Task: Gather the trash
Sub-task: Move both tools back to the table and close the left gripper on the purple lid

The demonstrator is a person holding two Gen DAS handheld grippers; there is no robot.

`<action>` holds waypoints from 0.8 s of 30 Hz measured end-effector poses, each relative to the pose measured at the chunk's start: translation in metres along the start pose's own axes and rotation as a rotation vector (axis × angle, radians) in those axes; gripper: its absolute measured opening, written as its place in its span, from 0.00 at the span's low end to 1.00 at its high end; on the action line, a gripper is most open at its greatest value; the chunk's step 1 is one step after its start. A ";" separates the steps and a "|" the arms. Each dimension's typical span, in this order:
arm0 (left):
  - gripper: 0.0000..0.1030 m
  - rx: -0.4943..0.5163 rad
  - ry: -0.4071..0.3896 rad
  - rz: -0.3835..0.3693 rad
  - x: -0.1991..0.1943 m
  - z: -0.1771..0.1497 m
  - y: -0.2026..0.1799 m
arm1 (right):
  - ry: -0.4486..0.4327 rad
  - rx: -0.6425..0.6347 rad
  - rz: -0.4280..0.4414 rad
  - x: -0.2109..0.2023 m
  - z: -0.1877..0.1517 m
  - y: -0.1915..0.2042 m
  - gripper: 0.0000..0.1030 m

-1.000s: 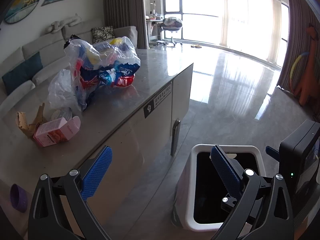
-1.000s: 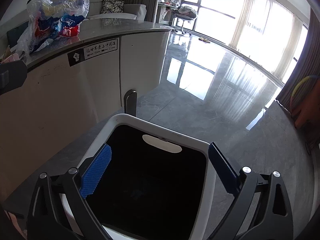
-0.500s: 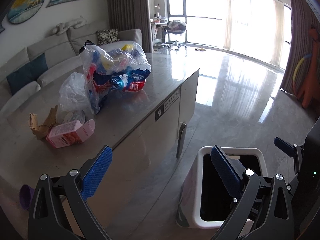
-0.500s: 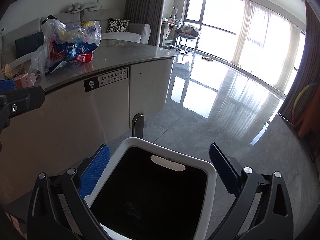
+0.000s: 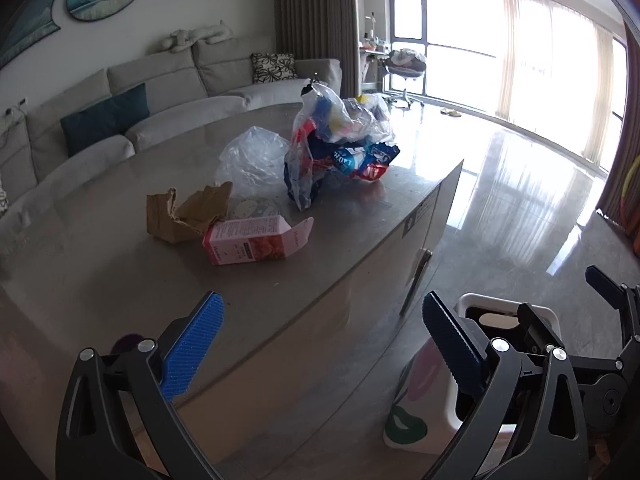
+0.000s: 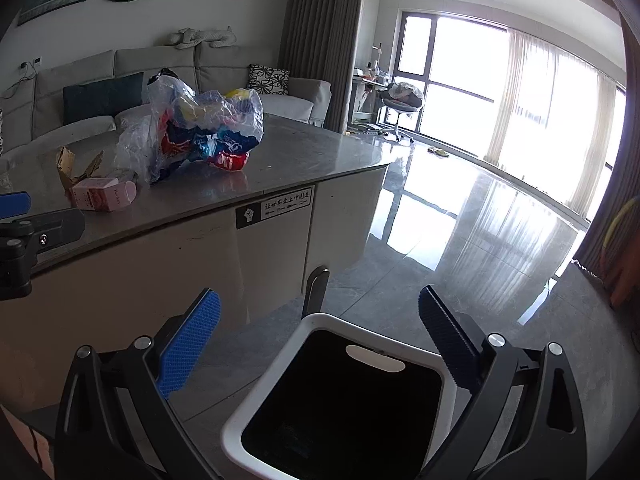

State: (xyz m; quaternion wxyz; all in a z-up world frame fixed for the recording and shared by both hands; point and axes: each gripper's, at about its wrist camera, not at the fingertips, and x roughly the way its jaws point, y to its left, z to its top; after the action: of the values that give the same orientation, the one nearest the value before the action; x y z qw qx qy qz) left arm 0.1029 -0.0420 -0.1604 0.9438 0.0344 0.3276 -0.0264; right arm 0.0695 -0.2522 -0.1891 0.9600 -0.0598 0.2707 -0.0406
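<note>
Living-room desk (image 5: pixel 120 280), trash near its far corner: pink carton (image 5: pixel 256 240), torn cardboard (image 5: pixel 184 212), filled bag (image 5: pixel 340 148). Left hand-held gripper (image 5: pixel 320 344) now raised over desk edge, jaws apart (empty); right hand-held gripper (image 6: pixel 320 344) apart above bin (image 6: pixel 344 400). Next pickup likely.

Pink carton (image 5: pixel 256 240), brown torn cardboard (image 5: pixel 186 214), white bin (image 6: pixel 280 364) with black inside, grey counter (image 5: pixel 120 264).
</note>
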 end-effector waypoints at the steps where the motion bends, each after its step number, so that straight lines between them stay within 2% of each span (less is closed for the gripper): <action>1: 0.96 -0.009 -0.003 0.016 -0.002 -0.001 0.007 | -0.005 -0.008 0.006 -0.002 0.002 0.005 0.96; 12: 0.96 -0.124 0.001 0.103 -0.022 -0.008 0.077 | -0.050 -0.081 0.085 -0.019 0.031 0.062 0.96; 24: 0.96 -0.200 0.032 0.150 -0.036 -0.024 0.118 | -0.084 -0.143 0.145 -0.037 0.054 0.113 0.96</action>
State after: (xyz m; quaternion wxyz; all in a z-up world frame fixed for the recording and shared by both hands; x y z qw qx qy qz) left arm 0.0688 0.0785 -0.1511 0.9365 -0.0350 0.3400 0.0778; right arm 0.0714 -0.1313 -0.1402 0.9641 -0.1100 0.2362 0.0509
